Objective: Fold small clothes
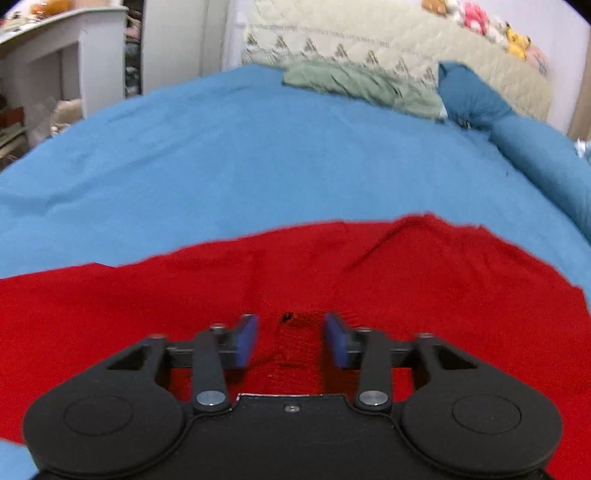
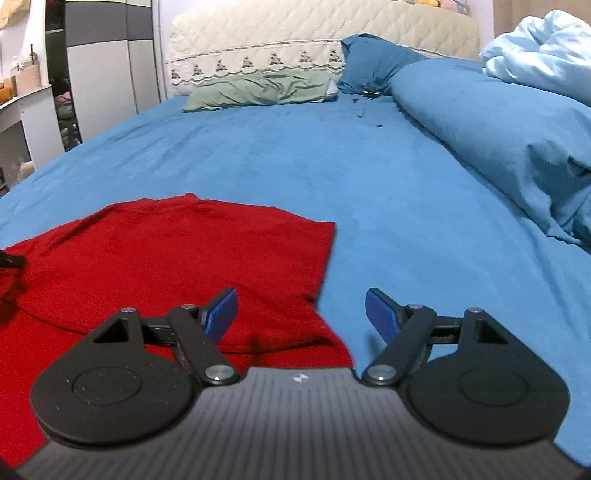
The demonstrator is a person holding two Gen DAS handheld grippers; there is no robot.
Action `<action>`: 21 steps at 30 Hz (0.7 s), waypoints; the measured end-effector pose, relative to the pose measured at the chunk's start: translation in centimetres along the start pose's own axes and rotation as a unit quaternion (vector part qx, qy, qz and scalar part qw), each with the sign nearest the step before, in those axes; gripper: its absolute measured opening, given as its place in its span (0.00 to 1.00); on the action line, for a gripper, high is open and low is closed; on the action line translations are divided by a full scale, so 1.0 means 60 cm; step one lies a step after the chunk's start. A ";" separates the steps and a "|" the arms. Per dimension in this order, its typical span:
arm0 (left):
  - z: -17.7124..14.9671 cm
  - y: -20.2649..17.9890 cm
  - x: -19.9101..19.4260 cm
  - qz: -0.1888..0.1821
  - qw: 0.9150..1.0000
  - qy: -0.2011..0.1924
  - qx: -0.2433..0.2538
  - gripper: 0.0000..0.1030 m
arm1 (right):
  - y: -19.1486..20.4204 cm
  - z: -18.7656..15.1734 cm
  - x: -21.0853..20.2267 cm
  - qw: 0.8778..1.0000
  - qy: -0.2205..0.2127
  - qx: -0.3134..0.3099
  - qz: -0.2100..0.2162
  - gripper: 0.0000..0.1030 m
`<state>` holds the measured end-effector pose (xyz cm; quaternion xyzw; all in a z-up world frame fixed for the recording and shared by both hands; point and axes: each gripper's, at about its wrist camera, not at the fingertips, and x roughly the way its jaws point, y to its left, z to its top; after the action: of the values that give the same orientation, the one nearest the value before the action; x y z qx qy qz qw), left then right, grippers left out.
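A red garment [image 1: 332,269] lies spread flat on the blue bed sheet [image 1: 221,155]. My left gripper [image 1: 291,332] is open just above the garment's middle, where the cloth is puckered with a small dark spot. In the right wrist view the garment [image 2: 166,251] fills the lower left. My right gripper [image 2: 301,310] is open and empty over the garment's right edge, its left finger above red cloth and its right finger above the bare sheet [image 2: 369,177]. A bit of the left gripper shows at the left edge of that view [image 2: 9,260].
A green pillow [image 2: 258,90] and a dark blue pillow [image 2: 373,62] lie by the quilted headboard [image 2: 314,29]. A blue duvet [image 2: 509,133] is heaped along the right side. A white desk [image 1: 55,55] and a wardrobe [image 2: 107,55] stand to the left of the bed.
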<state>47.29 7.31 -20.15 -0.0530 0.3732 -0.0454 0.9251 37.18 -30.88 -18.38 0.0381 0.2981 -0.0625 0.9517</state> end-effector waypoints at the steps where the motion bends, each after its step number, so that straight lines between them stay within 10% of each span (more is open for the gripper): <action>1: -0.001 -0.003 -0.001 -0.002 1.000 -0.009 0.005 0.10 | 0.003 0.000 0.001 1.000 0.000 -0.001 0.002 0.89; 8: -0.022 -0.040 -0.079 0.074 0.983 -0.152 0.066 0.13 | 0.017 -0.004 0.008 1.000 -0.002 -0.013 0.022 0.89; 10: -0.024 -0.038 -0.073 0.099 0.985 -0.129 0.059 0.26 | 0.024 -0.006 0.012 0.999 -0.001 -0.019 0.031 0.89; 16: -0.034 -0.050 -0.096 0.001 0.991 -0.126 0.050 0.64 | 0.045 -0.015 0.046 0.997 0.017 -0.040 0.064 0.89; 21: -0.052 -0.074 -0.044 -0.018 0.996 -0.058 0.072 0.64 | 0.025 -0.043 0.071 0.998 0.044 -0.006 0.038 0.87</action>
<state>43.02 3.05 -20.00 0.0043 0.3141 -0.0861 0.9455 39.45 -29.50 -22.86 0.0461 0.3380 -0.0225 0.9397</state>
